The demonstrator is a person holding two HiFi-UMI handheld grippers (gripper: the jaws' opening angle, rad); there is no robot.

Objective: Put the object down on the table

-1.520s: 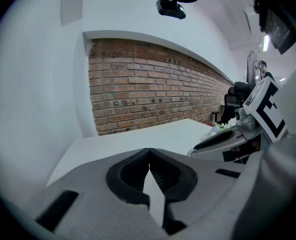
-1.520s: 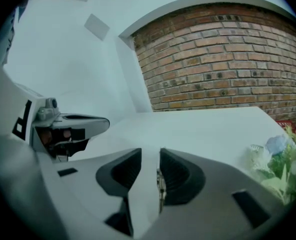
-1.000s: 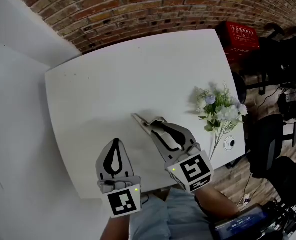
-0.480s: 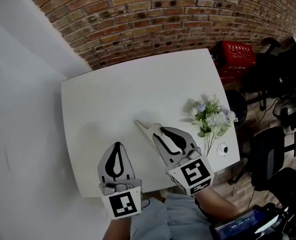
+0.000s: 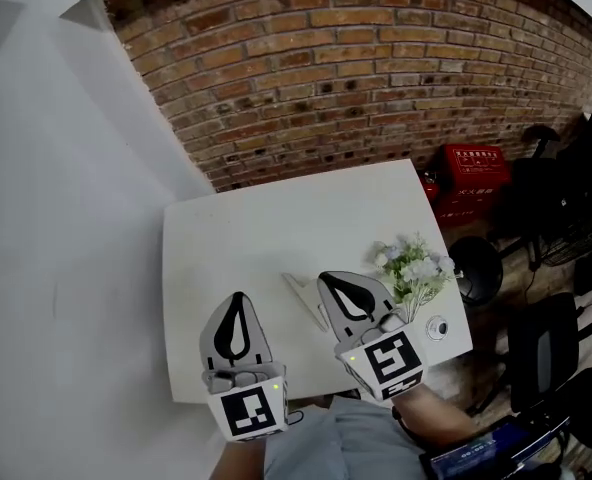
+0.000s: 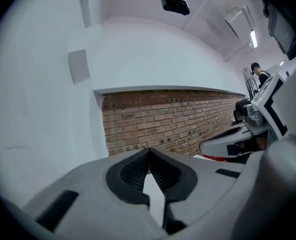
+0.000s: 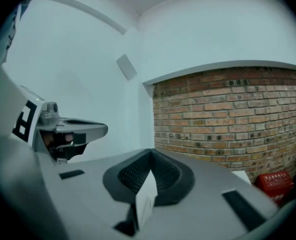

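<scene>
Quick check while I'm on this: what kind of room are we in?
Probably an office or lab workspace: a bare brick wall, a white table with a bunch of flowers on it, and black office chairs and a red crate off to the right.

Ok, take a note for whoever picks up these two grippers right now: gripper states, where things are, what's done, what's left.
Left gripper: shut, empty, over the near edge of the white table.
Right gripper: shut, nothing clearly gripped.
Things: the bunch of white and lilac flowers lies on the table's right side. A pale flat wedge-shaped piece lies just left of the right gripper.
Done: both seem to rest on the table, so the put-down looks finished.
Left: nothing obvious.
</scene>
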